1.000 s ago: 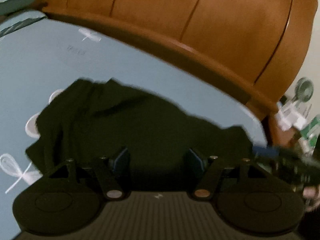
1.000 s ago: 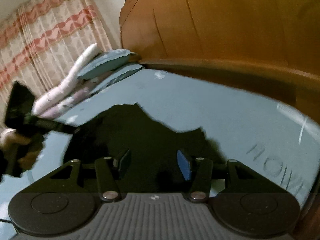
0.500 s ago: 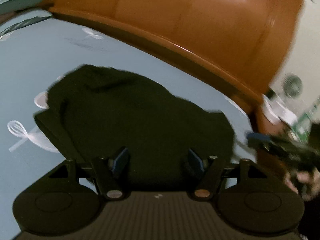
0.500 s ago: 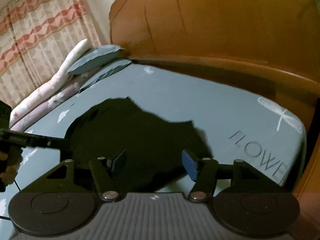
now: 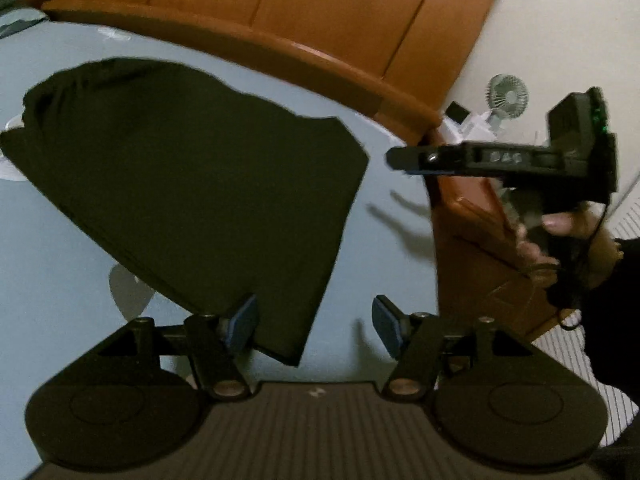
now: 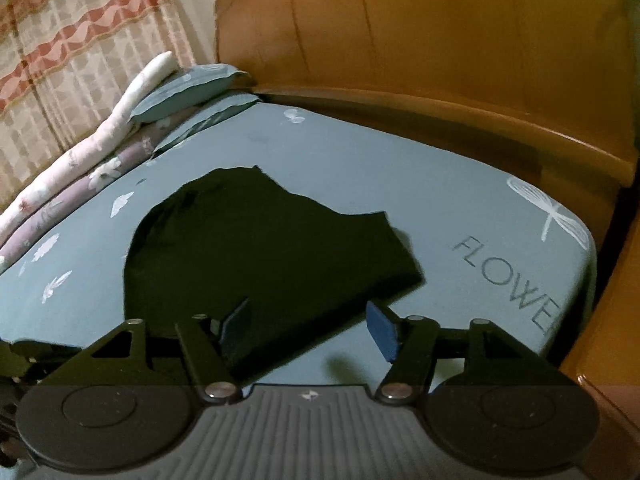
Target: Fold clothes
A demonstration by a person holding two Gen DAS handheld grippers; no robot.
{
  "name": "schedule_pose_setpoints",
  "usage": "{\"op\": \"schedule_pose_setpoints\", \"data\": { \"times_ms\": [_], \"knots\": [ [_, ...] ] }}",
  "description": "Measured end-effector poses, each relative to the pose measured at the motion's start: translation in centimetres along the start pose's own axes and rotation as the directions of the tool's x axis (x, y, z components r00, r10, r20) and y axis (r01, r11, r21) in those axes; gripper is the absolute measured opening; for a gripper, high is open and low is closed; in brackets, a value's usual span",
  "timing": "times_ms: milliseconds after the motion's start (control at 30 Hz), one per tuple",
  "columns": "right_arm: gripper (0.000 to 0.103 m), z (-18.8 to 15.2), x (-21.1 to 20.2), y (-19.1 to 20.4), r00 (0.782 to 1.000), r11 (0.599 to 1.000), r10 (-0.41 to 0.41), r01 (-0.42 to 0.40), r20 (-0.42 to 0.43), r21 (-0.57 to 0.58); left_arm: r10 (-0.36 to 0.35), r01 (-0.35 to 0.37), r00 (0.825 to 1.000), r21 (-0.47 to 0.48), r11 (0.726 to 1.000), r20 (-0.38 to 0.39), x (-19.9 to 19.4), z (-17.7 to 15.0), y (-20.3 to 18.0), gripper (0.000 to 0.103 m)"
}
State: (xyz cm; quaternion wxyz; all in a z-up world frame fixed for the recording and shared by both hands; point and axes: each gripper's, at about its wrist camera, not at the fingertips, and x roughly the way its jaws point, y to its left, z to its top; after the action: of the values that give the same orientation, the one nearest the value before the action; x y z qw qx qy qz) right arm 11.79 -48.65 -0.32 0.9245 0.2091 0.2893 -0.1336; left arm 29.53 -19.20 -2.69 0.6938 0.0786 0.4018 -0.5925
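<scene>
Both grippers hanging spread and empty over a dark garment on the bed

The left gripper [image 5: 314,320] and right gripper [image 6: 308,322] are standing apart, pinching nothing, the right one's jaws having just been opening. The black garment [image 6: 264,256] is lying flat mid-sheet [image 6: 400,168], its folds lost in darkness. Right of it, "FLOWE" is reading along the sheet's edge, the last letters cut off.

Dim, warm indoor light; the headboard [image 5: 320,12] shows faint glare, the fisheye bends every edge, and motion blur softens outlines.
</scene>
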Motion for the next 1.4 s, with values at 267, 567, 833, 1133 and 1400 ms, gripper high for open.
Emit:
{"op": "schedule_pose_setpoints", "data": {
  "times_ms": [267,567,833,1133,1400],
  "knots": [
    [0.069,0.1,1.4,1.7,0.999,0.998,0.028,-0.030,-0.039,-0.052,0.147,-0.137,0.979,-0.076,0.988,0.140,-1.1,4.5,3.9,0.062],
    [0.070,-0.2,2.5,2.7,0.998,0.996,0.031,-0.036,-0.059,-0.077,0.252,-0.239,0.967,-0.193,0.952,0.046,1.3,6.4,7.3,0.064],
    [0.072,0.6,2.6,3.2,0.997,0.993,0.039,-0.045,-0.060,-0.111,0.252,-0.242,0.966,-0.143,0.960,0.054,-3.0,7.6,4.2,0.065],
    [0.076,1.2,3.1,5.6,0.996,0.986,0.070,-0.077,-0.052,-0.150,0.403,-0.402,0.913,-0.026,0.915,0.060,-9.4,6.9,0.8,0.076],
    [0.077,-2.3,6.6,9.3,0.988,0.940,-0.014,-0.039,-0.152,-0.339,0.486,-0.486,0.874,-0.024,0.874,-0.004,-10.8,1.7,0.5,0.080]
  ]
}}
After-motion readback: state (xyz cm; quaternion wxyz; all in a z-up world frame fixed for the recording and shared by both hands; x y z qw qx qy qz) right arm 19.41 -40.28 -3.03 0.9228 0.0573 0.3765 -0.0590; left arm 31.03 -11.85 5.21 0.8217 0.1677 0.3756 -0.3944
